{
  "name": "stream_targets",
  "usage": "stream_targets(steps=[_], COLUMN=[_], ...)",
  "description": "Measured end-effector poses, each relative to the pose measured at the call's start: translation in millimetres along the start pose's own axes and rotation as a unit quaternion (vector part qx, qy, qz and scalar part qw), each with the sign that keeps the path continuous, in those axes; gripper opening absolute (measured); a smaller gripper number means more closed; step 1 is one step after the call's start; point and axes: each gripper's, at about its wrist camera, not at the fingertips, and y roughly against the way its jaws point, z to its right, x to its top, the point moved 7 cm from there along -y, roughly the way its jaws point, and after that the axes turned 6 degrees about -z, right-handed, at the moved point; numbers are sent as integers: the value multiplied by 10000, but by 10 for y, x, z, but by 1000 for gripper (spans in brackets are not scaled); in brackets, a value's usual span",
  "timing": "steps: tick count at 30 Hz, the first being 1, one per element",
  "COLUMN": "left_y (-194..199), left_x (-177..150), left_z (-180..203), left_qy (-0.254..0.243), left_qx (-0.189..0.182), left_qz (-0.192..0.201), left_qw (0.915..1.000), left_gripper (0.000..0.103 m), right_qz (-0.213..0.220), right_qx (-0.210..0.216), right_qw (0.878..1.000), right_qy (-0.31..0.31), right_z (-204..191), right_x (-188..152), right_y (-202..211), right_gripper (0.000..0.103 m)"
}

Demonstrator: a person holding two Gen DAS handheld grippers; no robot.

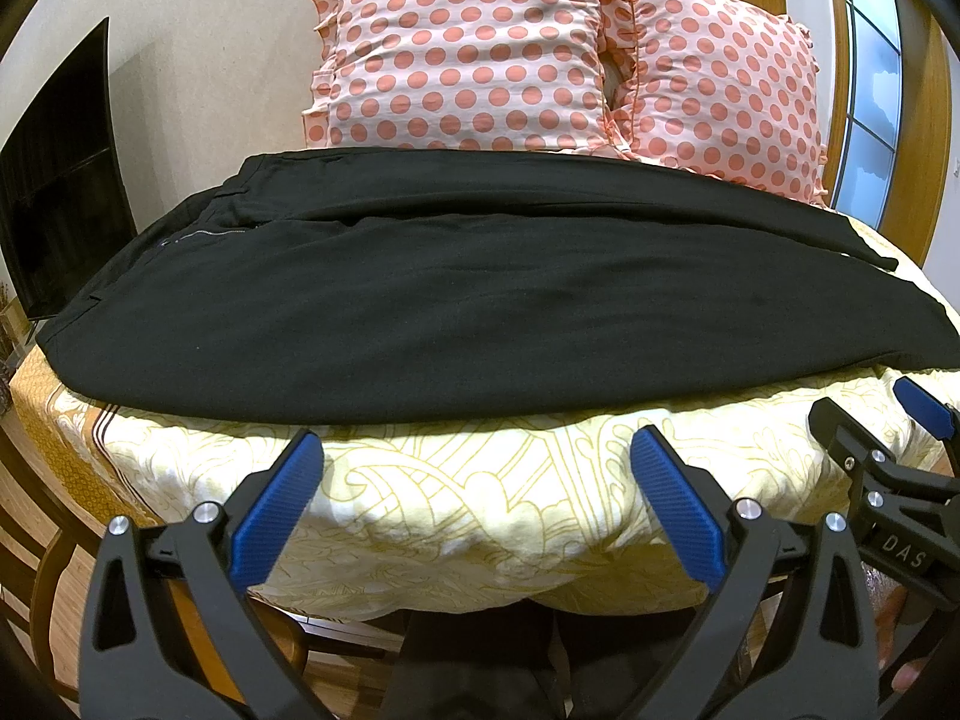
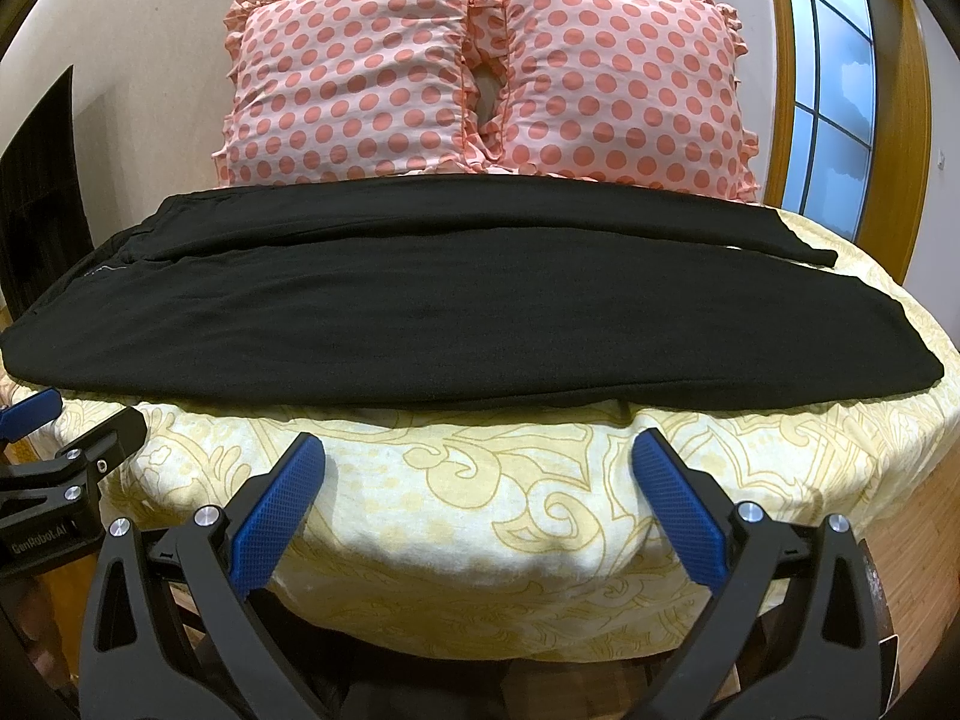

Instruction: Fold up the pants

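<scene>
The pants (image 1: 480, 300) lie flat across the middle of both frames, spread sideways on the bed (image 1: 480, 516), waistband at the left of the frame and hems at the right, one leg nearer the pillows (image 1: 468, 48) and one nearer the cameras. No fold looks made yet, so this reads as the start: the approach before the first grasp. The left gripper (image 1: 477, 468) and the right gripper (image 2: 479, 468) both hover at the bottom of their frames over bare bedsheet, jaws spread wide and holding nothing, just short of the near edge of the cloth. The next move likely calls for pinching that near edge at two spaced spots and carrying it over the far leg.
</scene>
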Motion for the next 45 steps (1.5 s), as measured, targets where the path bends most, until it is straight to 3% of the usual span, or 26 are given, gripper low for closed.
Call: stream_targets(steps=[9,12,14,17,19,21,24,27,31,33,40,45], left_y=[42,170,276,397,377,293,133,45,-137,-276,-567,-724], left_x=[55,114,159,352,557,772,1110,1325,1490,1533,1579,1568], left_z=[1,-9,16,21,-20,-87,-203,-278,-314,-322,-369,-408], left_qy=[-89,-295,-401,-355,-184,-12,212,326,452,461,375,342], left_qx=[-53,29,64,-187,-361,-303,41,230,84,22,265,309], left_qz=[-74,105,289,440,431,431,490,584,535,393,208,69], left_qw=[9999,9995,9988,9982,9983,9986,9986,9975,9975,9982,9987,9989], left_gripper=[101,101,101,101,101,101,101,101,101,101,101,101], right_qz=[-124,-31,331,682,747,691,549,140,-371,-581,-1263,-1553], right_qx=[122,98,73,-190,-463,-710,-1193,-1608,-2087,-2270,-2479,-2653], right_qw=[9998,9999,9994,9974,9961,9950,9904,9834,9618,9500,9136,8974], right_qy=[137,129,88,97,28,-128,-440,-827,-1733,-2062,-2967,-3165], right_z=[6,103,213,425,604,824,1228,1681,2356,2613,3164,3336], right_x=[13,105,281,657,933,1216,1657,2020,2334,2395,2443,2507], right_y=[-32,39,213,381,348,247,-53,-536,-1247,-1526,-2414,-2800], right_gripper=[102,102,102,102,102,102,102,102,102,98,70,66])
